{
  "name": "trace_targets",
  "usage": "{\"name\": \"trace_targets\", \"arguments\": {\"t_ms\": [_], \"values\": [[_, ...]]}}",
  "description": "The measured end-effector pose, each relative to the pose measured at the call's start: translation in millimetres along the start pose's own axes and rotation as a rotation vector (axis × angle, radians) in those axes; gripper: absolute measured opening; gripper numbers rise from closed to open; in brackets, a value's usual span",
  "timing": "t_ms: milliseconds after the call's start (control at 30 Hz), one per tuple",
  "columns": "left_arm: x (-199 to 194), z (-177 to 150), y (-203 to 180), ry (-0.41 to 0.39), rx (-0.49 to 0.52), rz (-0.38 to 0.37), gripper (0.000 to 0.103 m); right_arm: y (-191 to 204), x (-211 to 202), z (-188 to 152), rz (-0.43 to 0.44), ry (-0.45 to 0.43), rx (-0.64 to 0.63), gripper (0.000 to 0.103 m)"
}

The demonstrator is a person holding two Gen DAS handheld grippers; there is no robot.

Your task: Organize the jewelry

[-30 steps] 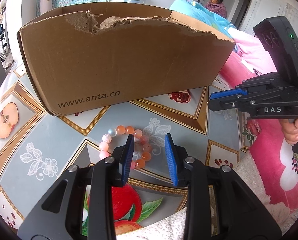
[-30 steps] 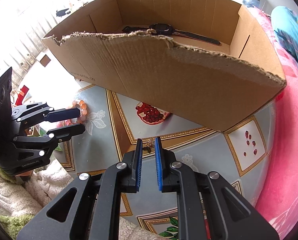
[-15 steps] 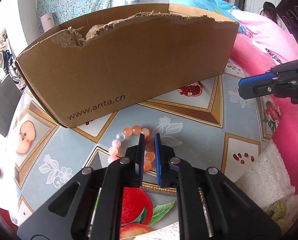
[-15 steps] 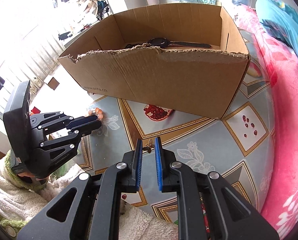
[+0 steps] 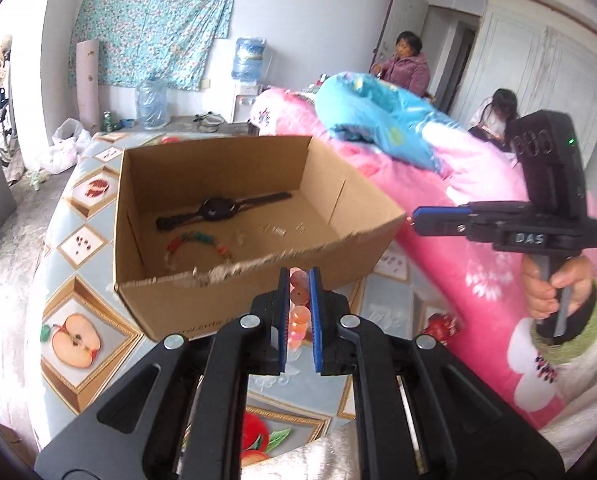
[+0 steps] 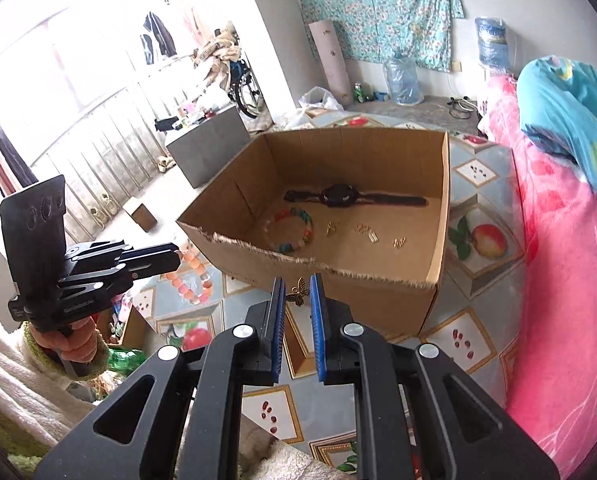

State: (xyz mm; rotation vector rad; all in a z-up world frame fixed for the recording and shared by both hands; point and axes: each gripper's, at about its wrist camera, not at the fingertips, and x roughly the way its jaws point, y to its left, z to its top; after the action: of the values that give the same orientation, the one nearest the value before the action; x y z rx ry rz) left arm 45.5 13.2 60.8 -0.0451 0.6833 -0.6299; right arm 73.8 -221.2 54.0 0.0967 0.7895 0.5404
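My left gripper (image 5: 299, 280) is shut on a pink and orange bead bracelet (image 5: 299, 304) and holds it in the air just in front of the torn near wall of the cardboard box (image 5: 258, 292). The bracelet hangs below that gripper in the right wrist view (image 6: 190, 280). My right gripper (image 6: 297, 290) is shut on a small bronze butterfly charm (image 6: 297, 293), also raised near the box's front wall (image 6: 338, 296). Inside the box lie a black watch (image 6: 338, 197), a multicoloured bead bracelet (image 6: 292, 230) and several small gold pieces (image 6: 372, 234).
The box stands on a table with a fruit-patterned cloth (image 5: 74, 336). A pink blanket (image 5: 478, 280) lies to the right. Two people (image 5: 408, 64) sit at the back of the room. Water jugs (image 5: 152, 104) and a wheelchair (image 6: 244, 88) stand on the floor.
My left gripper closed on the pink bracelet on the table and lifted it up to the box rim. Both grippers rose, so the inside of the box now shows.
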Motion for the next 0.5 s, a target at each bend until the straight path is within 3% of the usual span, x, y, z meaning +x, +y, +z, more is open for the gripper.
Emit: {"name": "trace_targets", "arguments": {"t_ms": [133, 233, 367, 500], "values": [[0.2, 42.1, -7.7, -0.046, 0.021, -0.051, 0.008, -6.7, -1.6, 37.2, 0.042, -0.047, -0.018, 0.013], [25.4, 69.3, -6.7, -0.023, 0.037, -0.05, 0.008, -17.1, 6.0, 60.6, 0.064, -0.05, -0.034, 0.013], [84.6, 88.8, 1.7, 0.115, 0.052, 0.018, 0.008, -37.1, 24.5, 82.1, 0.06, -0.028, -0.029, 0.013], [139.8, 85.1, 17.1, 0.291, 0.019, 0.043, 0.009, -55.6, 45.3, 91.7, 0.062, 0.011, -0.017, 0.013]]}}
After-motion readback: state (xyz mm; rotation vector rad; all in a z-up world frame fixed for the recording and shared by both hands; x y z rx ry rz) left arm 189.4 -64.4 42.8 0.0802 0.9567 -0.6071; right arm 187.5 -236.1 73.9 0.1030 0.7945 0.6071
